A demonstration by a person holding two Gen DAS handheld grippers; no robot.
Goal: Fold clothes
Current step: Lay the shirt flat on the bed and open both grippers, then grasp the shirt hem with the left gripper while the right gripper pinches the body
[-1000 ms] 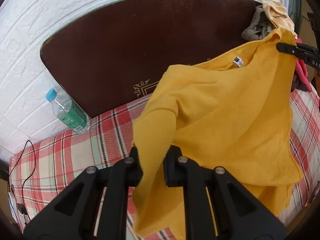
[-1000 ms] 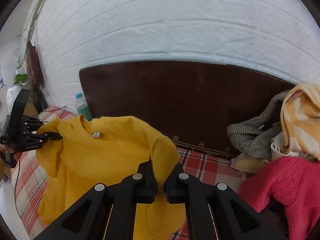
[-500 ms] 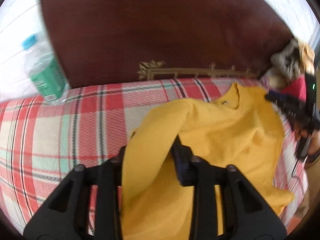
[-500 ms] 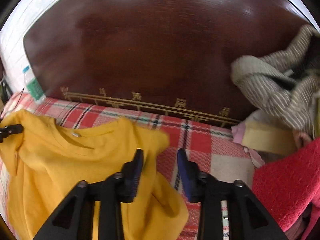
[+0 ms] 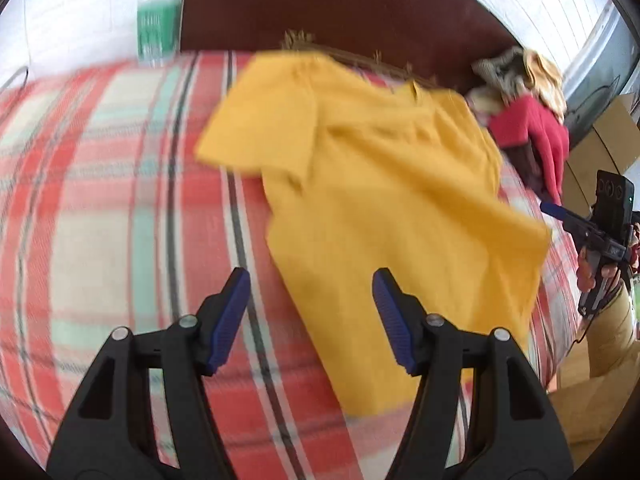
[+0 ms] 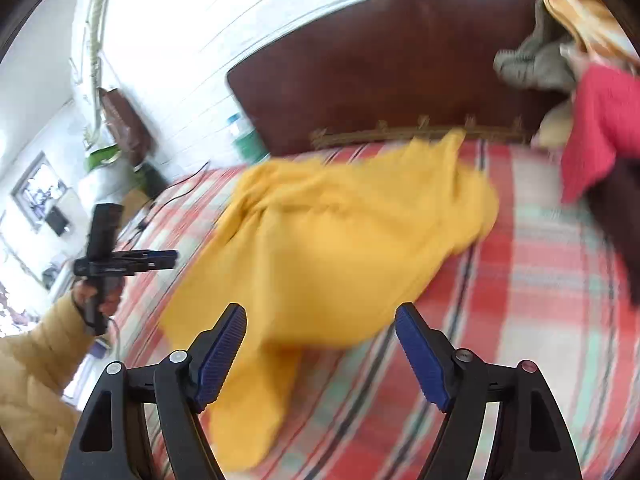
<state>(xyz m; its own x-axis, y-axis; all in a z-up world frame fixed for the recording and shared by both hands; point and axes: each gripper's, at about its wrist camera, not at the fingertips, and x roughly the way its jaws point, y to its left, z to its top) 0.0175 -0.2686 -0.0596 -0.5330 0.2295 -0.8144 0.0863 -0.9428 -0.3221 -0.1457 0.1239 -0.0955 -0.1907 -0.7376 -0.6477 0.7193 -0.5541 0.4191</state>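
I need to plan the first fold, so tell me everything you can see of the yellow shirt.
The yellow shirt is a mustard, soft knit top with short sleeves and a round neck. It lies loose and rumpled on the plaid bedcover, neck end toward the dark headboard, one sleeve spread out to the side, hem toward the cameras. Motion blur hides finer detail. Neither claw holds it: the left claw and right claw are both open above its lower part. The red garment lies apart from it.
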